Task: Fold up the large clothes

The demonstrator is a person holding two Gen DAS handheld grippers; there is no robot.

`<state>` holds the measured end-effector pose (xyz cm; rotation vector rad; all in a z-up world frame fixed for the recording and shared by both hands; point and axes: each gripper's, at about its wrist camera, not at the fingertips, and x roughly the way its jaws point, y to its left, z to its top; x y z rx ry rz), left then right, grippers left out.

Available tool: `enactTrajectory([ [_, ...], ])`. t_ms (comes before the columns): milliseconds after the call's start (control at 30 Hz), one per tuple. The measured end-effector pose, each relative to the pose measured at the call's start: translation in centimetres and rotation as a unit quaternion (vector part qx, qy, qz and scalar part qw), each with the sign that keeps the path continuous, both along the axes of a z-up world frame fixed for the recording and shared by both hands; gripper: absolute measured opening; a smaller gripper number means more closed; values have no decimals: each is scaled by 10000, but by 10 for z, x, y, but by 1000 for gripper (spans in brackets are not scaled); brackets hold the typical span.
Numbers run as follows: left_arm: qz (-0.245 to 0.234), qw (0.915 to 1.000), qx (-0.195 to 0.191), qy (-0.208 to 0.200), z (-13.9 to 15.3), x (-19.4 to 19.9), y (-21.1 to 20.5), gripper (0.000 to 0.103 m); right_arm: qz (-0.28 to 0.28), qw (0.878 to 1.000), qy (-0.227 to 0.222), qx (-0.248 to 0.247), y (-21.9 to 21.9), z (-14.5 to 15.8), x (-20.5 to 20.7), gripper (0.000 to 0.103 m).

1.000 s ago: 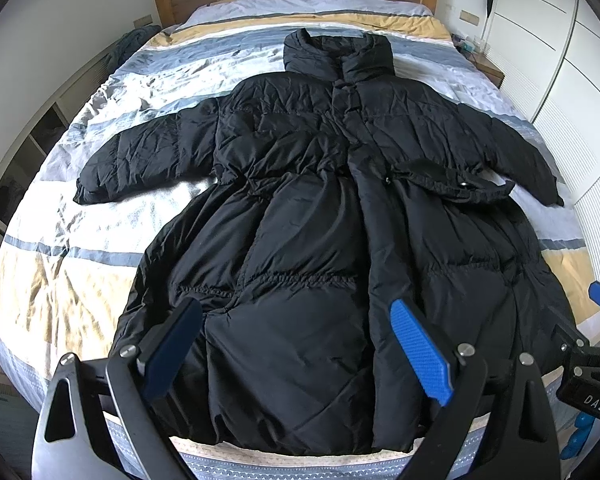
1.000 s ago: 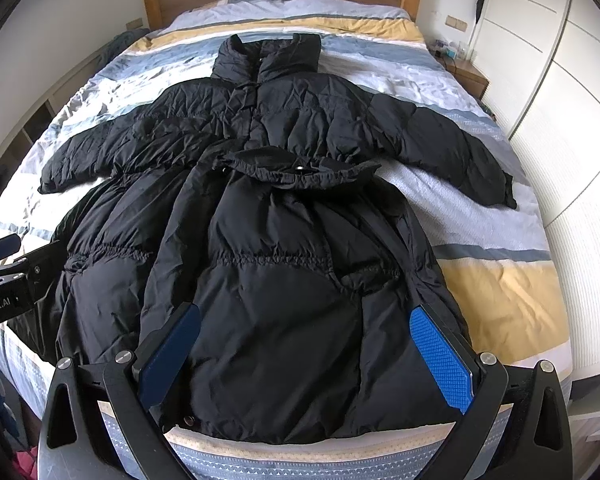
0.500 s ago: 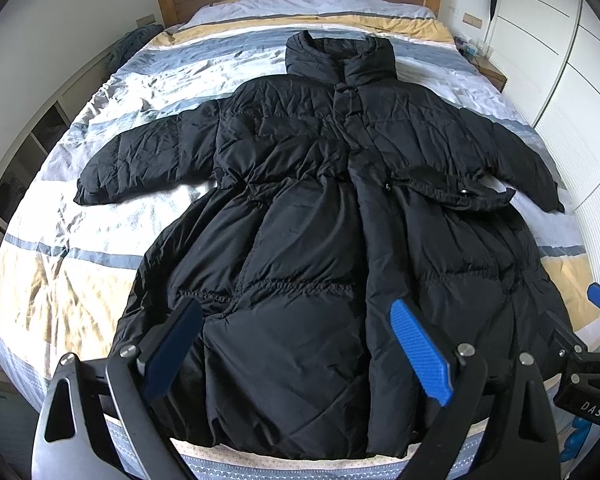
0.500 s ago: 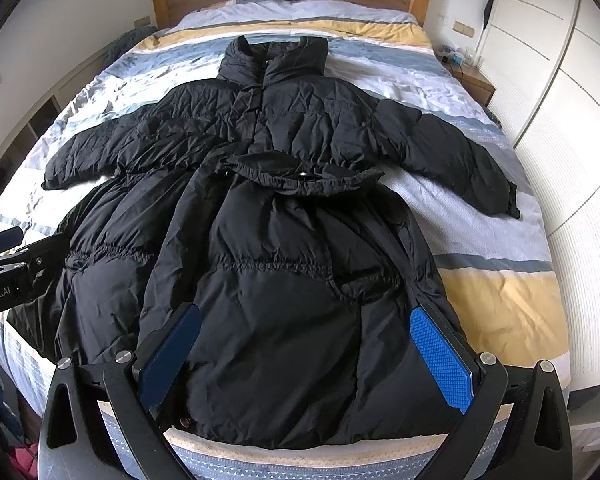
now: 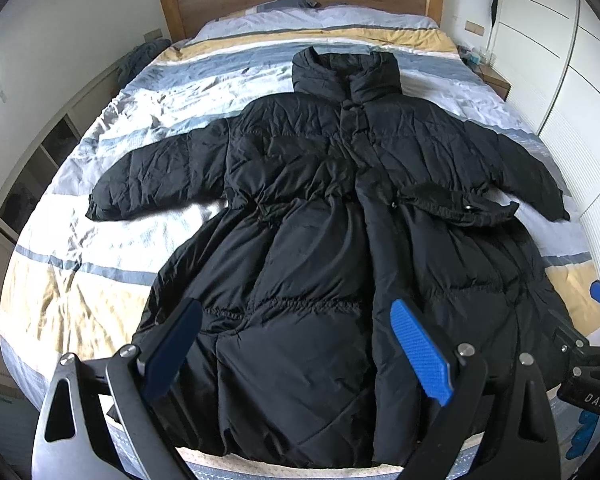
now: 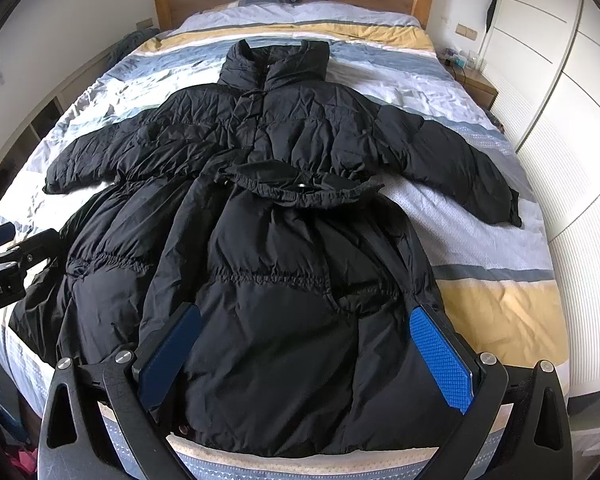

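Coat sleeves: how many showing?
2. One sleeve lies spread out to the left of the black coat on the bed; the other sleeve lies out to the right. Neither is folded in.

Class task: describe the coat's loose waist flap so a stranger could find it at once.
Start at the striped bed, where a black puffer coat lies face up, collar toward the headboard. At its waist, a crumpled black flap crosses the front, the only part carrying a metal snap.
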<state>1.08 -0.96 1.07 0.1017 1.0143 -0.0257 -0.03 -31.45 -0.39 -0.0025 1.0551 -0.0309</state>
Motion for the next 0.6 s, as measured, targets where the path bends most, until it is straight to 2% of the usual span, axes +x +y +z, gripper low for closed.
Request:
enactTrajectory([
  [333, -98, 9999, -21, 12, 4, 3, -2, 96, 91, 10000, -15, -20, 1, -1, 8, 103],
  [600, -151, 9997, -154, 147, 0, 6, -9, 96, -53, 10000, 2, 53, -13, -6, 8, 103],
])
